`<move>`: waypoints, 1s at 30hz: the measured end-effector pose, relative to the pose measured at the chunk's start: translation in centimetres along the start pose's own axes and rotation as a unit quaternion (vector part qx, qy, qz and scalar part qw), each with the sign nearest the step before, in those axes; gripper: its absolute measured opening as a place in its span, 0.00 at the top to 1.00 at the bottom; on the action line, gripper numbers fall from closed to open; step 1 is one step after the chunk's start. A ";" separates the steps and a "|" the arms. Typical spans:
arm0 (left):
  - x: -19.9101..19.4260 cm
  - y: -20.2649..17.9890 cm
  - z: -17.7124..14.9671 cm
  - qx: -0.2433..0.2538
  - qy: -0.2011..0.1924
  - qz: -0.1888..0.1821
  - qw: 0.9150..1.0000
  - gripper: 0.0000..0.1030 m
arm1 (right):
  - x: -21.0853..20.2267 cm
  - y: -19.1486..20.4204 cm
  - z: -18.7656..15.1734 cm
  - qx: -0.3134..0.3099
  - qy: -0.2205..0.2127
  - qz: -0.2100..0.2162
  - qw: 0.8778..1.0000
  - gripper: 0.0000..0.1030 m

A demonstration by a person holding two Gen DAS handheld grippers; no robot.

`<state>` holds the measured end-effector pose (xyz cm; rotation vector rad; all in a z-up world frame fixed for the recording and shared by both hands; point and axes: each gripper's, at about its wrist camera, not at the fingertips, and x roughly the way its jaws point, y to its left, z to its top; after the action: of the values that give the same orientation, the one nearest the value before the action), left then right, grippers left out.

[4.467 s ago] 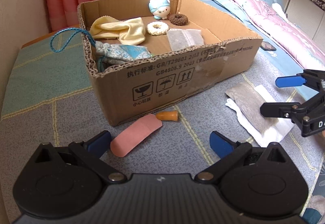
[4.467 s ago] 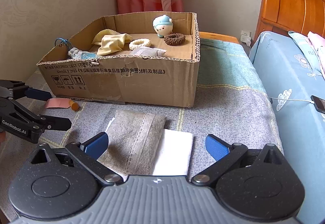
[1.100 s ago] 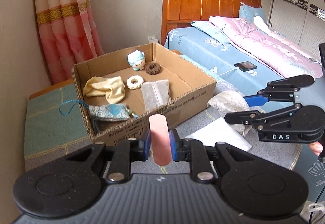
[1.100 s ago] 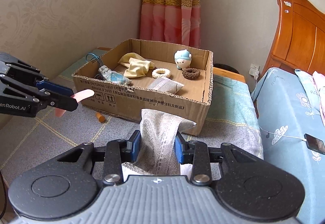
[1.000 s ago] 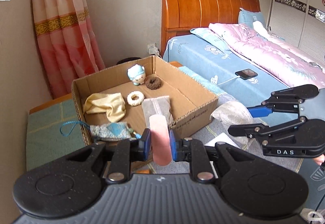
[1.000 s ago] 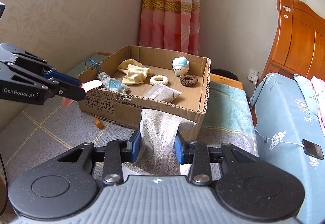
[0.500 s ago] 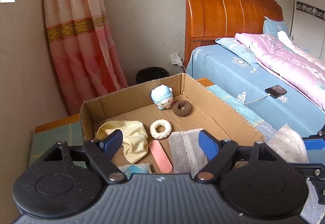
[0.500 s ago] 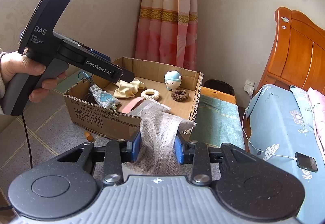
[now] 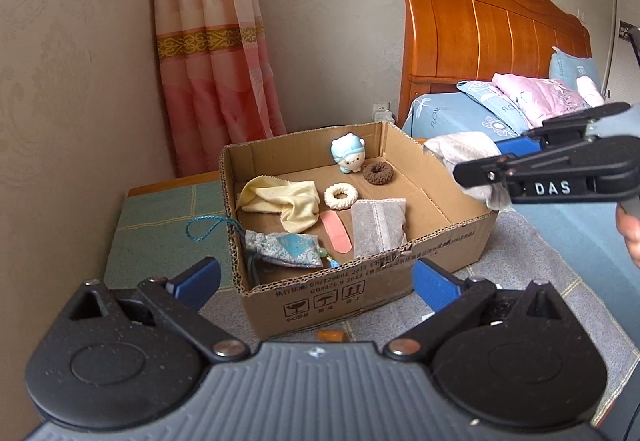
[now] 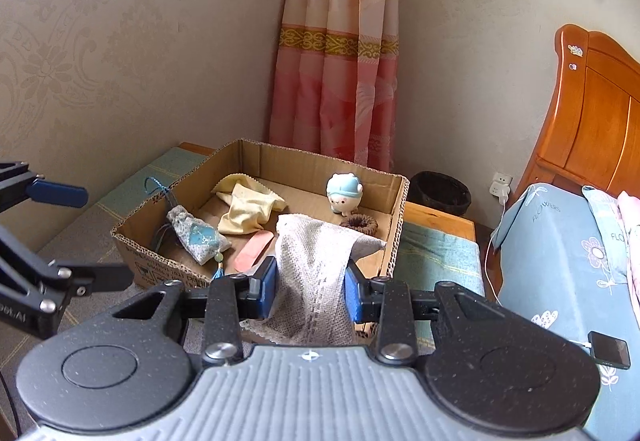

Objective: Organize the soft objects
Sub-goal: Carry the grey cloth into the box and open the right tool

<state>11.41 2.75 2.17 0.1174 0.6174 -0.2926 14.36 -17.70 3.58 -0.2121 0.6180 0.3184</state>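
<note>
Holding a grey knitted cloth [image 10: 310, 273] pinched between its blue pads, my right gripper [image 10: 310, 291] hangs over the near right edge of the cardboard box [image 9: 360, 293]. My left gripper [image 9: 316, 281] stands wide open and empty in front of the box. Inside lie a pink strip [image 9: 335, 237], a yellow cloth [image 9: 288, 201], a grey pouch [image 9: 378, 227], two rings and a small plush toy [image 9: 348, 157].

Cardboard box [image 9: 448, 241] right half bare, open from above; left half crowded: yellow cloth [image 9: 288, 201], pouch [image 9: 284, 247], pink strip [image 9: 337, 231], grey sachet [image 9: 378, 227].
</note>
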 end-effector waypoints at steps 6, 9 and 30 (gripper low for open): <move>-1.4 1.2 -1.3 -0.016 -0.009 0.026 0.999 0.01 | 4.1 0.6 4.2 -0.012 0.005 0.024 1.000 0.62; -2.0 2.0 -1.9 -0.029 -0.012 0.039 0.999 0.01 | 6.7 1.4 6.3 -0.024 0.009 0.034 0.999 0.62; -3.1 3.8 -3.4 -0.053 -0.002 0.090 0.994 0.01 | 11.7 4.3 9.2 -0.012 0.023 0.033 0.999 0.00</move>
<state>8.22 7.75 1.32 0.0691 0.6126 -0.0850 26.73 -8.43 3.49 -0.2223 0.6676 0.3846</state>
